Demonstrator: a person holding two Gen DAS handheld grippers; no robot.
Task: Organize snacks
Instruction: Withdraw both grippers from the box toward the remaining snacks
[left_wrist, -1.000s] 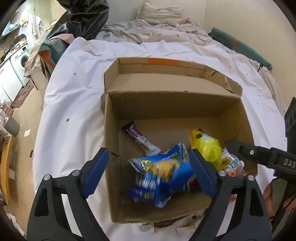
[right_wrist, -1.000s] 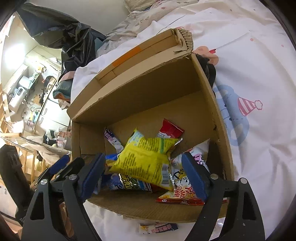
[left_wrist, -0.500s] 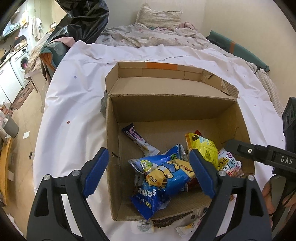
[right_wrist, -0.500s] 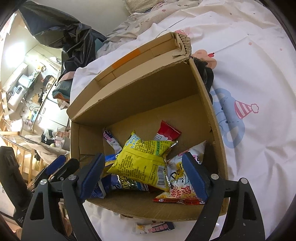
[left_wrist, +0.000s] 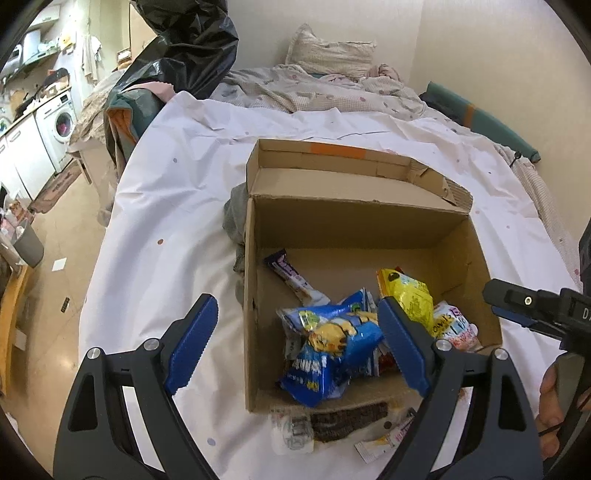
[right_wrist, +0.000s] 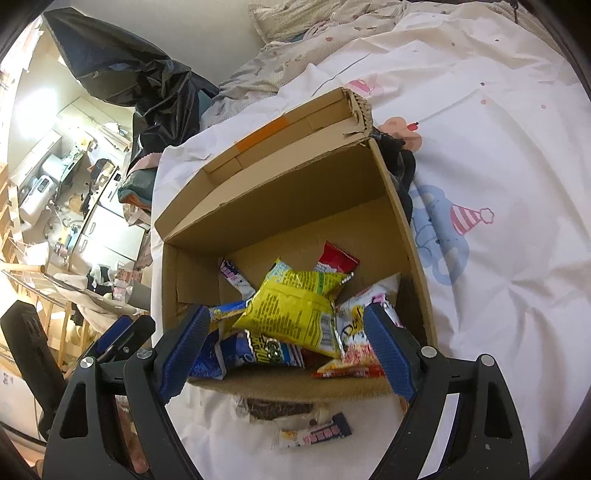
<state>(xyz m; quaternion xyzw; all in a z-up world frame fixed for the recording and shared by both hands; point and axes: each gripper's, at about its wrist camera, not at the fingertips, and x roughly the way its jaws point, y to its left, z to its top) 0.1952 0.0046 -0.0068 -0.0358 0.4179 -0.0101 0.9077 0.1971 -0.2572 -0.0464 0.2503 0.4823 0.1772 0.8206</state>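
The left gripper (left_wrist: 297, 341) hangs above the near left corner of a cardboard box (left_wrist: 251, 295), its blue-padded jaws spread wide with nothing between them: one pad sits over the white bed sheet (left_wrist: 166, 206) outside the box wall, the other over the heap of snacks inside. The right gripper (right_wrist: 284, 349) is likewise spread wide and empty, poised over the near edge of the same box, with its pads on either side of the pile as seen from its camera. In the left wrist view the right gripper's black finger reaches in from the right edge, with part of the person's hand (left_wrist: 550, 402) below it. Inside the box, a blue snack bag (left_wrist: 332, 354) lies near the front wall, a yellow snack bag (right_wrist: 295, 306) rests on top of the heap beside it, a white and red packet (right_wrist: 356, 345) lies against the right-hand wall, a red packet (right_wrist: 338, 256) pokes out behind the yellow one, and a purple and white bar (left_wrist: 291, 275) lies alone toward the back left on the cardboard floor. The box flaps stand open, the far one bearing a strip of orange tape (left_wrist: 338, 150). Outside the box, just in front of its near wall on the sheet, lie a dark brown packet (right_wrist: 277, 408), a small purple and white bar (right_wrist: 319, 434) and a clear wrapper (left_wrist: 293, 428). A dark cloth (left_wrist: 234, 218) is bunched against the left wall of the box. Beyond the box are rumpled bedding and a pillow (left_wrist: 332, 50), and a black plastic bag (left_wrist: 184, 44) at the bed's far left.
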